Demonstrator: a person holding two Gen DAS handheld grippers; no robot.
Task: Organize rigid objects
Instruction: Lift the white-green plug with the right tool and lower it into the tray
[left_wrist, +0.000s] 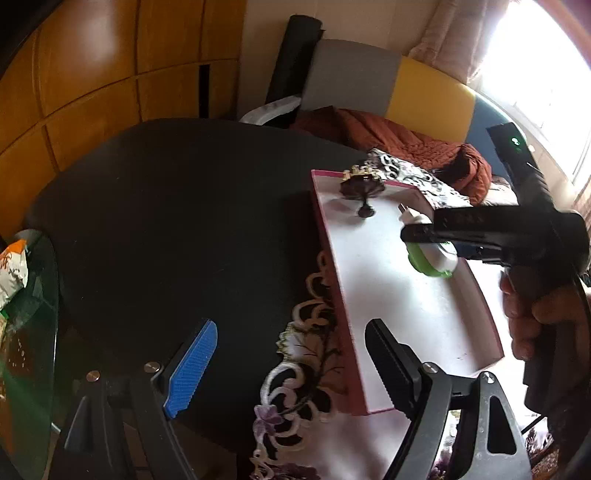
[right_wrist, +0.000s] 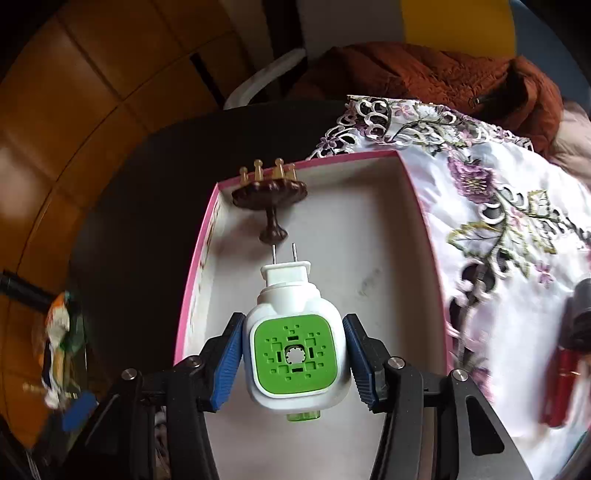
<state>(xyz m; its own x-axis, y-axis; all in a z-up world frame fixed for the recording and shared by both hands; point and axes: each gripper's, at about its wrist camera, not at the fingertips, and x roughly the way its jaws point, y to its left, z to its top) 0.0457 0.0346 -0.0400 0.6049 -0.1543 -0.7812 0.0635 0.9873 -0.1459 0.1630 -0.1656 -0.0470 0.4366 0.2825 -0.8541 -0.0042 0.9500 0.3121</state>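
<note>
We find no text, brand, number or label that we can read in either view. The orange, white and green packet (left_wrist: 13, 266) at the left edge of the tabletop (left_wrist: 166, 206) carries printed markings, but they are too blurred and cut off for us to make out. On the black handle (left_wrist: 515, 147) of the other gripper, in the left wrist view, we see a small lit green sign, a light and not a letter. The green face of the white plug-in device (right_wrist: 295, 350) shows only a pattern of square cut-outs, no writing.
</note>
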